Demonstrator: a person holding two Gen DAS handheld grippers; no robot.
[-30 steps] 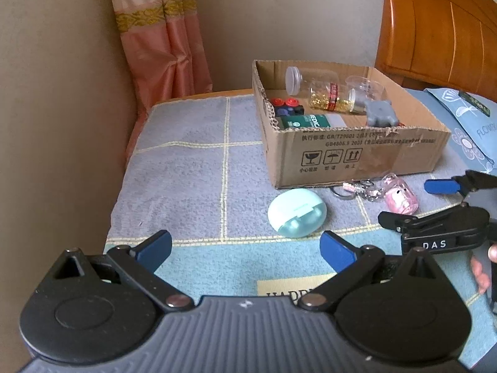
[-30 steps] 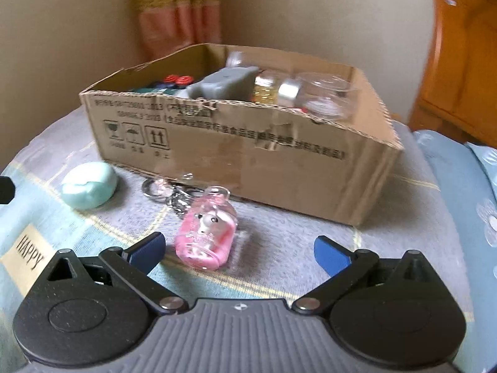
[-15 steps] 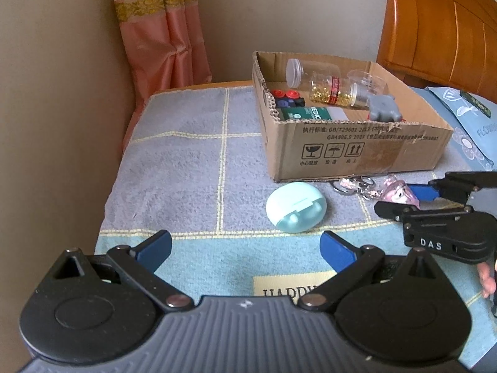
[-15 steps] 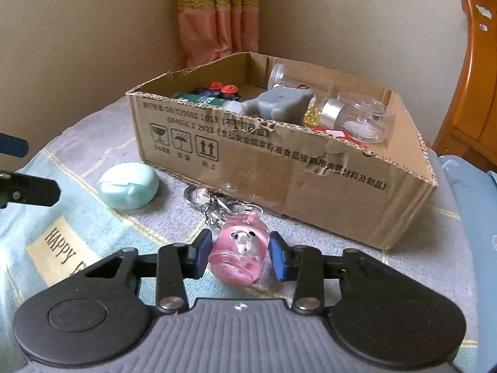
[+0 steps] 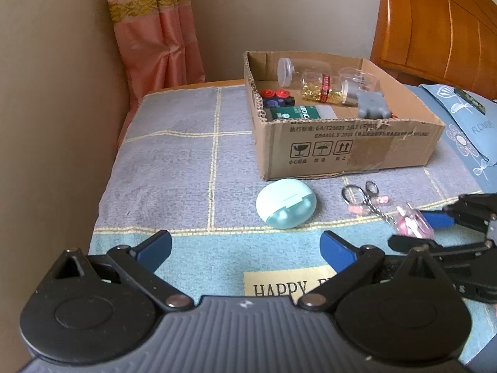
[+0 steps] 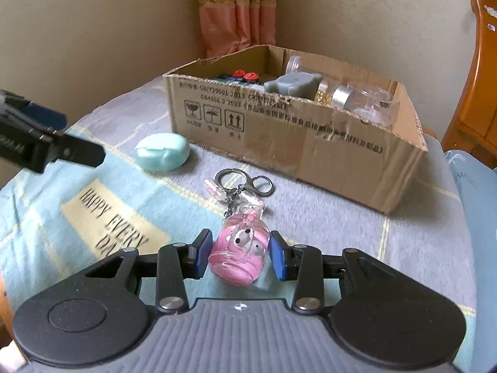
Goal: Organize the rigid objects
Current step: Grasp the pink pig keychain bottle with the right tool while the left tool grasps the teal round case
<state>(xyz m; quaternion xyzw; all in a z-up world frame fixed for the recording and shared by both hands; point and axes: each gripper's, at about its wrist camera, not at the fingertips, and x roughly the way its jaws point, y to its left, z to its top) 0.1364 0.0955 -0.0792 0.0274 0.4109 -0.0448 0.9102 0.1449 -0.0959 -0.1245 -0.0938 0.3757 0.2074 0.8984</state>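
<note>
Gripping the pink bottle-shaped keychain charm [image 6: 238,252] between its blue pads [image 6: 203,253], the right tool [image 6: 239,256] sits low over the cloth-covered desk [image 6: 357,217], fingers pointing toward the cardboard box [image 6: 310,143]. The charm tilts with its neck away from the tool; its chain runs forward to the metal key ring and clasp [image 6: 243,181], which lie on the cloth just short of the box's front wall. In the left wrist view the same charm [image 5: 411,225] shows at the right edge, between the right tool's fingers. The left tool [image 5: 245,248] hovers level above the near edge of the desk, its fingers spread wide with nothing between them. Ahead of it a mint-green oval case [image 5: 286,203] rests on the cloth, just beside the box's near corner. Inside the box lie clear plastic jars [image 5: 313,85], a grey block [image 5: 371,105], red-capped pieces [image 5: 275,94] and a green packet [image 5: 295,113]. A peach curtain [image 5: 155,31] hangs in the corner behind, and a wooden headboard [image 5: 435,28] stands to the right.
</note>
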